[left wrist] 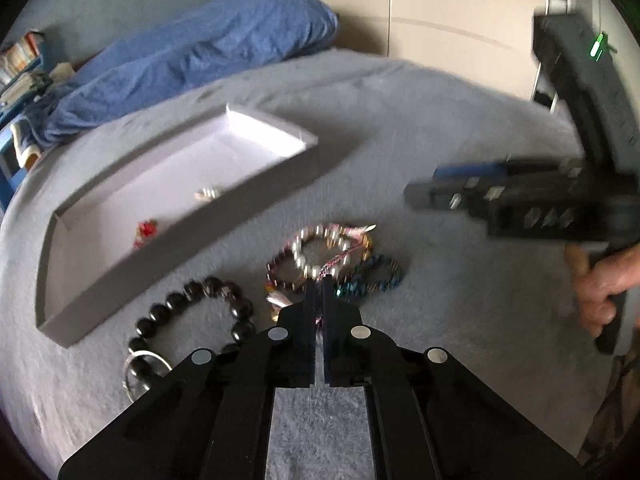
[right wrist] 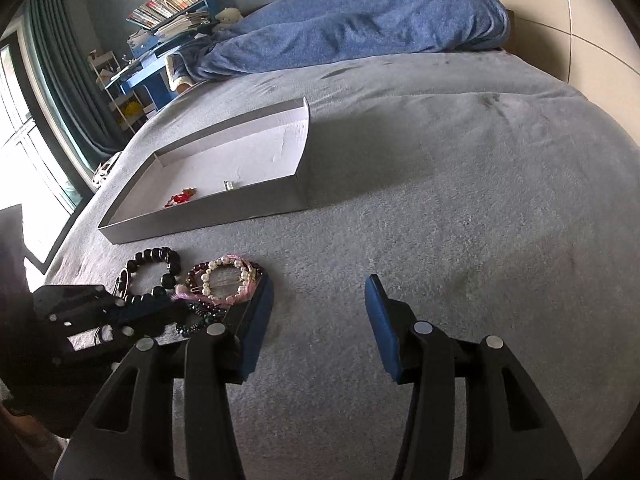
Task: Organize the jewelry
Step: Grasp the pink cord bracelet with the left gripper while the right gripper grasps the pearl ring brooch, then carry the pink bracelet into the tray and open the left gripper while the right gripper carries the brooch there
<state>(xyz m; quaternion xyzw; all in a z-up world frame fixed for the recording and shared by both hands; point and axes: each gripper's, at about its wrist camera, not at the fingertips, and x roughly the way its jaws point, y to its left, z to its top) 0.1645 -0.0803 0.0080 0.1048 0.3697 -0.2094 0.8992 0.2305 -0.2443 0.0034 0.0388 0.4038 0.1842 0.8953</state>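
A pile of bracelets lies on the grey bed cover: a pearl bracelet point(left wrist: 320, 250) point(right wrist: 224, 280), a black bead bracelet point(left wrist: 196, 312) point(right wrist: 154, 270), a teal bead bracelet point(left wrist: 372, 278) point(right wrist: 200, 316) and pink and dark red ones. My left gripper point(left wrist: 319, 280) point(right wrist: 176, 306) is shut at the near edge of the pile, on a thin pink strand as far as I can tell. My right gripper point(right wrist: 320, 296) point(left wrist: 424, 194) is open and empty, right of the pile. A shallow grey box point(left wrist: 248, 208) point(right wrist: 280, 204) holds a red piece point(left wrist: 145, 232) point(right wrist: 180, 199) and a small metal piece point(left wrist: 208, 193) point(right wrist: 229, 185).
A blue blanket point(left wrist: 192, 60) point(right wrist: 360, 20) is heaped at the back of the bed. A cream headboard point(left wrist: 440, 12) stands behind. A blue shelf with books point(right wrist: 168, 12) and a curtained window point(right wrist: 48, 92) are at the far left. My hand point(left wrist: 604, 284) grips the right tool.
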